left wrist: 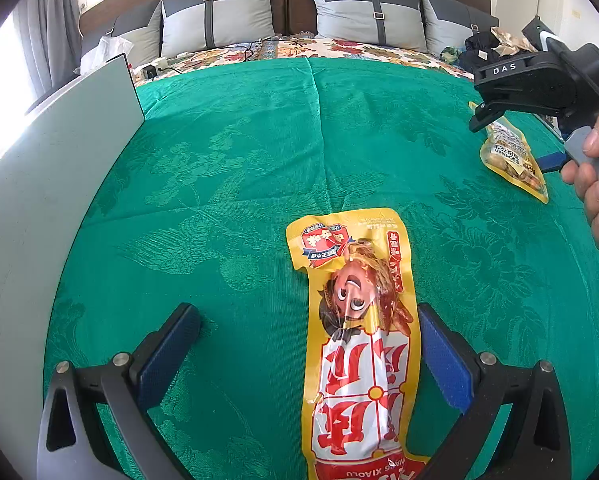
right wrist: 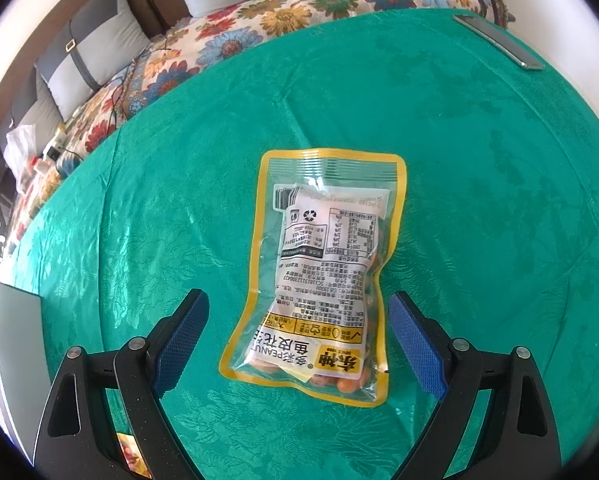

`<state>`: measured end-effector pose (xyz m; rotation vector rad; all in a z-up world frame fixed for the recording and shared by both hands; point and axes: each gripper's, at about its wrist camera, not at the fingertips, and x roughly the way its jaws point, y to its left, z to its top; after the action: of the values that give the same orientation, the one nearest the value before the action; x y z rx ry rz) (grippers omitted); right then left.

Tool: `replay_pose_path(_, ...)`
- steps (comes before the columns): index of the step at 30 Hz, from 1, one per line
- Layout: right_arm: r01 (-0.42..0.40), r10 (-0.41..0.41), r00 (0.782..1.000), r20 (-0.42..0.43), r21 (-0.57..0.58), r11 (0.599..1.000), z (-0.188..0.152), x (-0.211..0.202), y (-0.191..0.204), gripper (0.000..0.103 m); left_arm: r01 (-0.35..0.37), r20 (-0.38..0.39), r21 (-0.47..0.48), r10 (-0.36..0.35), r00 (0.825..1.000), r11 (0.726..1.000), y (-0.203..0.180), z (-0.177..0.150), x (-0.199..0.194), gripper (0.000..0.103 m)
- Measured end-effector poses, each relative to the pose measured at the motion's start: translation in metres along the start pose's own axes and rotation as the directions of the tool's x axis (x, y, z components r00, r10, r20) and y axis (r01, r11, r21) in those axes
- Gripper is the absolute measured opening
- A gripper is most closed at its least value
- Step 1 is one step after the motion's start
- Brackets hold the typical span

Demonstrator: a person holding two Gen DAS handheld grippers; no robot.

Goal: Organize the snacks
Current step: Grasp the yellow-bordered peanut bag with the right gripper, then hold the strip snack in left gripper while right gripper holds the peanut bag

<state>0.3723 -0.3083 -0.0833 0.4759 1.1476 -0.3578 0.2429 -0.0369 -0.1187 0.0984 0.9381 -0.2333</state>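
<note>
A green patterned cloth (left wrist: 239,152) covers the table, and two snack packs lie flat on it, well apart. The left gripper (left wrist: 309,340) hangs low over the cloth with its jaws spread wide and holding nothing. A long yellow and red snack pouch (left wrist: 359,340) with a cartoon face lies between them, running from 6 o'clock toward 12 in the left wrist view; its right edge is just beside the right-hand blue pad (left wrist: 445,360), though I cannot tell whether they touch, while the left pad stands well clear.

Over at 2 o'clock in that same view a hand (left wrist: 595,184) grips the handle of the right gripper (right wrist: 298,320), which sits above the yellow-bordered peanut bag (right wrist: 319,280). From the right wrist view those jaws are also wide open, one finger on each side of the bag's near end, neither touching it. The bag lies label side up, orange peanuts showing through its clear bottom corner.

A pale grey board (left wrist: 47,184) stands at 9 o'clock. Behind the table is a bed with a floral bedspread (right wrist: 259,20) and grey pillows (left wrist: 215,12). A flat silver phone-like slab (right wrist: 499,42) rests on the cloth at 1 o'clock in the right view.
</note>
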Motion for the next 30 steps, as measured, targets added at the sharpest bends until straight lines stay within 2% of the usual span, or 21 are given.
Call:
replay_pose_path(2, 0.054, -0.054, 0.998, -0.029, -0.009, 0.998, 0.000, 0.010, 0.005, 0.094, 0.000, 0.000, 0.000, 0.000, 1.000, 1.000, 0.000, 0.000, 0.000, 0.103)
replay_pose_path(6, 0.078, -0.077, 0.997, 0.026, -0.045, 0.996, -0.007, 0.006, 0.003, 0.091, 0.000, 0.000, 0.000, 0.000, 1.000, 1.000, 0.000, 0.000, 0.000, 0.103)
replay_pose_path(7, 0.057, -0.054, 0.998, 0.040, -0.064, 0.996, -0.010, 0.003, 0.002, 0.087, 0.000, 0.000, 0.000, 0.000, 1.000, 1.000, 0.000, 0.000, 0.000, 0.103)
replay_pose_path(8, 0.049, -0.043, 0.997, 0.061, -0.090, 0.995, -0.013, -0.001, 0.001, 0.075, 0.000, 0.000, 0.000, 0.000, 1.000, 1.000, 0.000, 0.000, 0.000, 0.103)
replay_pose_path(11, -0.005, 0.016, 0.997, 0.072, -0.149, 0.989, -0.022, -0.008, -0.008, 0.068, 0.000, 0.000, 0.000, 0.000, 1.000, 1.000, 0.000, 0.000, 0.000, 0.103)
replay_pose_path(16, -0.036, 0.058, 0.995, 0.077, -0.262, 0.964, -0.052, -0.029, -0.022, 0.068, 0.000, 0.000, 0.000, 0.000, 1.000, 1.000, 0.000, 0.000, 0.000, 0.103)
replay_pose_path(21, -0.035, 0.108, 0.984, 0.144, -0.436, 0.899, -0.120, -0.061, -0.031, 0.068, 0.000, 0.000, 0.000, 0.000, 1.000, 1.000, 0.000, 0.000, 0.000, 0.103)
replay_pose_path(24, -0.030, 0.117, 0.980, 0.161, -0.465, 0.885, -0.156, -0.058, -0.038, 0.068, 0.000, 0.000, 0.000, 0.000, 1.000, 1.000, 0.000, 0.000, 0.000, 0.103)
replay_pose_path(26, -0.014, 0.132, 0.966, 0.224, -0.462, 0.887, -0.170, -0.059, -0.043, 0.069, 0.000, 0.000, 0.000, 0.000, 1.000, 1.000, 0.000, 0.000, -0.001, 0.103)
replay_pose_path(28, 0.010, 0.132, 0.954, 0.270, -0.468, 0.883, -0.174, -0.058, -0.042, 0.070, 0.001, 0.000, -0.001, -0.001, 1.000, 1.000, 0.000, -0.001, -0.001, 0.103)
replay_pose_path(30, 0.001, 0.144, 0.949, 0.279, -0.462, 0.887, -0.173, -0.054, -0.042, 0.077, 0.003, 0.001, -0.002, -0.002, 1.000, 1.000, 0.000, -0.001, -0.001, 0.103)
